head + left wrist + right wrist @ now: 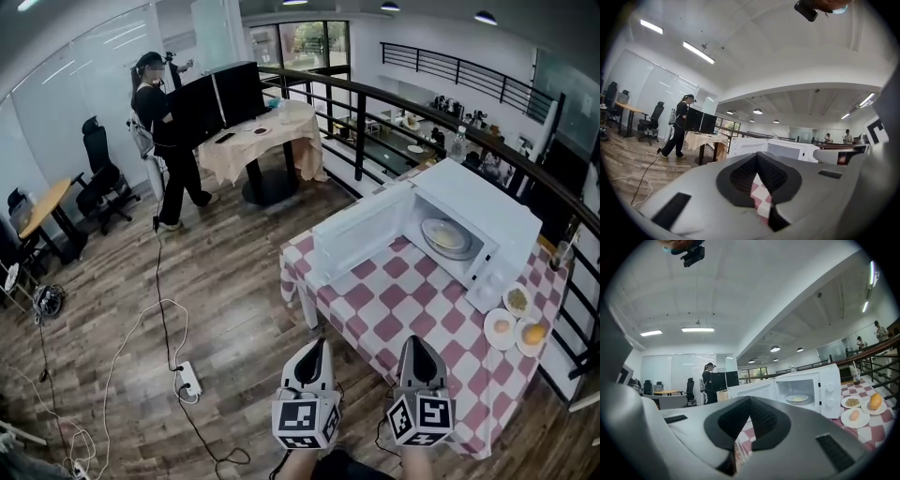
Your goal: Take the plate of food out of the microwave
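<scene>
One checkered table (394, 323), open microwave (473, 202), wooden floor (234, 281)

Open microwave door (361, 239); cavity mouth (433, 208) unobstructed

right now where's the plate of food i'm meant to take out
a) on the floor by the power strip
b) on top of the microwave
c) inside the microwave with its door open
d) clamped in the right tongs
c: the plate of food sits in the cavity of the microwave, and the door is swung wide open.
</scene>
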Action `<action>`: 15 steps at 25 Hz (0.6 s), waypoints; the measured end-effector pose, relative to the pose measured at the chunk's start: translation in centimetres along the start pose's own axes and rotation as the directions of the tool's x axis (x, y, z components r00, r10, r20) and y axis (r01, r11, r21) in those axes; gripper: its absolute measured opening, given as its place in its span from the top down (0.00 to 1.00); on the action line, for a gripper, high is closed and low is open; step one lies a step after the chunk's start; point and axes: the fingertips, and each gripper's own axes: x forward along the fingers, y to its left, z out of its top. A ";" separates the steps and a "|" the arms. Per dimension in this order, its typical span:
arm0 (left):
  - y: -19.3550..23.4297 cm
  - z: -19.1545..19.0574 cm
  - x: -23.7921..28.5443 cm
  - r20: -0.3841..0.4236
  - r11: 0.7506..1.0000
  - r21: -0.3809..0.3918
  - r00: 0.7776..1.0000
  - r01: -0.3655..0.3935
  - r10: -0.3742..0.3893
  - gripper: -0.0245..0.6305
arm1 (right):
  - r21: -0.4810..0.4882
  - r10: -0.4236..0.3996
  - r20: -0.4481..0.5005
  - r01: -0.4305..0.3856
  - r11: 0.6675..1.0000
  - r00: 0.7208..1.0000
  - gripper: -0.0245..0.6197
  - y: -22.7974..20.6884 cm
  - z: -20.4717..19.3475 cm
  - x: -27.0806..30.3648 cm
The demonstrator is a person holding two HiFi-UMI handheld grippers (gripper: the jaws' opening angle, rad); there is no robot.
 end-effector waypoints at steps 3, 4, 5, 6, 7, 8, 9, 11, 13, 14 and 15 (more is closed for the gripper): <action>-0.2 0.0 0.8 -0.012 1.000 0.003 1.000 -0.001 0.001 0.94 | 0.007 0.000 -0.002 0.000 1.000 1.000 0.97 -0.4 0.2 0.7; -0.2 0.0 1.0 -0.016 1.000 0.003 1.000 -0.001 0.001 0.94 | 0.010 0.000 -0.003 0.000 1.000 1.000 0.97 -0.6 0.2 0.9; -0.3 0.0 1.3 -0.018 1.000 0.002 1.000 -0.002 0.002 0.94 | 0.013 0.000 -0.004 0.000 1.000 1.000 0.97 -0.7 0.3 1.1; -0.3 0.0 1.5 -0.021 1.000 0.002 1.000 -0.002 0.002 0.94 | 0.018 0.000 -0.004 0.000 1.000 1.000 0.97 -0.8 0.3 1.3; -0.3 0.0 1.8 -0.025 1.000 0.001 1.000 -0.003 0.003 0.94 | 0.021 0.001 -0.005 -0.001 1.000 1.000 0.97 -0.9 0.4 1.5; -0.3 0.0 2.0 -0.028 1.000 0.001 1.000 -0.002 0.002 0.94 | 0.023 0.002 -0.005 -0.002 1.000 1.000 0.97 -1.0 0.3 1.6; -0.3 -0.1 2.3 -0.031 1.000 0.000 1.000 -0.001 0.001 0.94 | 0.023 0.002 -0.005 -0.002 1.000 1.000 0.97 -1.0 0.3 1.8; -0.4 -0.3 2.8 -0.035 1.000 -0.001 0.999 0.005 -0.005 0.94 | 0.022 0.000 -0.009 0.000 1.000 1.000 0.97 -1.2 0.0 2.1; -0.5 -0.4 3.5 -0.037 1.000 -0.003 0.999 0.013 -0.013 0.94 | 0.023 -0.004 -0.014 0.004 1.000 1.000 0.97 -1.4 -0.2 2.5; -0.5 -0.4 3.9 -0.037 1.000 -0.003 0.999 0.016 -0.016 0.94 | 0.024 -0.006 -0.017 0.007 1.000 1.000 0.97 -1.6 -0.3 2.8; -0.5 -0.4 4.3 -0.037 1.000 -0.003 0.999 0.020 -0.020 0.94 | 0.023 -0.009 -0.018 0.010 1.000 1.000 0.97 -1.7 -0.3 3.1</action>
